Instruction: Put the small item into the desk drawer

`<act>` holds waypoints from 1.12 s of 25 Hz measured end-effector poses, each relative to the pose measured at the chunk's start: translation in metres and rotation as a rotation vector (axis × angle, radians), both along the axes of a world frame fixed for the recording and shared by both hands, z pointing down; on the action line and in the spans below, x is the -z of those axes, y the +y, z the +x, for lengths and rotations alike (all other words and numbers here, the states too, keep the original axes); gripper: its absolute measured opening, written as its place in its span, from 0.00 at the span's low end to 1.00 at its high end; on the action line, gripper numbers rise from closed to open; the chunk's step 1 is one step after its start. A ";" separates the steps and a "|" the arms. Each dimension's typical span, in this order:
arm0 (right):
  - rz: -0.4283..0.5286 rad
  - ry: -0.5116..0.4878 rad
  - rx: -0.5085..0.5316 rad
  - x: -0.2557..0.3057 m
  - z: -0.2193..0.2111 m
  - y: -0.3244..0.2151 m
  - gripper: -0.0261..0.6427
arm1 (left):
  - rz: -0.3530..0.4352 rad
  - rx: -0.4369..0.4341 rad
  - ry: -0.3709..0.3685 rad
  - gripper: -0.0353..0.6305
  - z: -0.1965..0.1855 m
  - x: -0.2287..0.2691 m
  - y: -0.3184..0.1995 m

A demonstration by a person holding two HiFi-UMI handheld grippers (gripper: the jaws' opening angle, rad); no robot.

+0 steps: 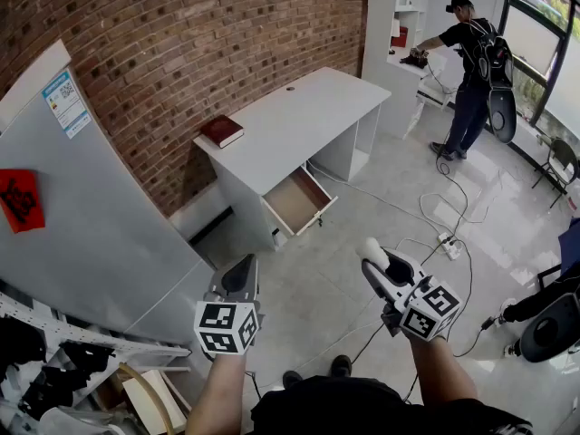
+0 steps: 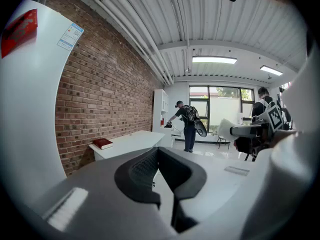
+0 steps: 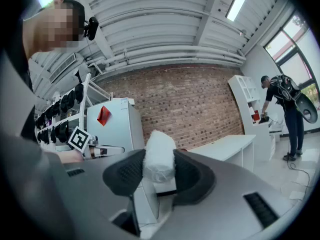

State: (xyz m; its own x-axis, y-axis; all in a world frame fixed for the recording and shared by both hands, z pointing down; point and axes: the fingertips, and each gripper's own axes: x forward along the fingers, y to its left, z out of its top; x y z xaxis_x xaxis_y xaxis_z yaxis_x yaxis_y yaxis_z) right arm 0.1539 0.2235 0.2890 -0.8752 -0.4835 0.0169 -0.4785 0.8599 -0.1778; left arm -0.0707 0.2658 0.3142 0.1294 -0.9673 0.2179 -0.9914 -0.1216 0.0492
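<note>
In head view (alone): open drawer

The brick wall looks rough and matt. The desk is smooth matt white, its drawer pale wood inside. The floor tiles shine glossy. The small item looks soft, white and wrinkled, between the right gripper's ribbed black pads.

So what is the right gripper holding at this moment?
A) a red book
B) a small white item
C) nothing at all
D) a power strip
B: the right gripper view shows the right gripper shut on a small white item, which sticks up from between its dark pads.
</note>
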 end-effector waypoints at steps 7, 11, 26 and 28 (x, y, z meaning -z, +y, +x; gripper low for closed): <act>-0.006 -0.003 0.001 -0.006 0.012 -0.001 0.28 | -0.014 0.005 -0.002 0.07 0.009 -0.006 0.000; -0.012 -0.001 0.007 -0.010 0.021 -0.005 0.28 | -0.023 0.022 0.006 0.07 0.017 -0.009 -0.002; -0.049 -0.095 0.070 -0.009 0.081 -0.034 0.28 | -0.041 0.037 -0.012 0.07 0.080 -0.011 -0.029; -0.065 -0.101 0.071 -0.013 0.087 -0.037 0.28 | -0.048 0.035 -0.009 0.07 0.088 -0.015 -0.030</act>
State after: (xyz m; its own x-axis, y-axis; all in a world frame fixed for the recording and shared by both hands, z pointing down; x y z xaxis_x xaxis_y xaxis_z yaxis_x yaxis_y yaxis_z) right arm 0.2409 0.1869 0.3019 -0.9059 -0.4212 -0.0439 -0.3939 0.8760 -0.2784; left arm 0.0169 0.2356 0.3293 0.0935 -0.9597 0.2649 -0.9954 -0.0846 0.0450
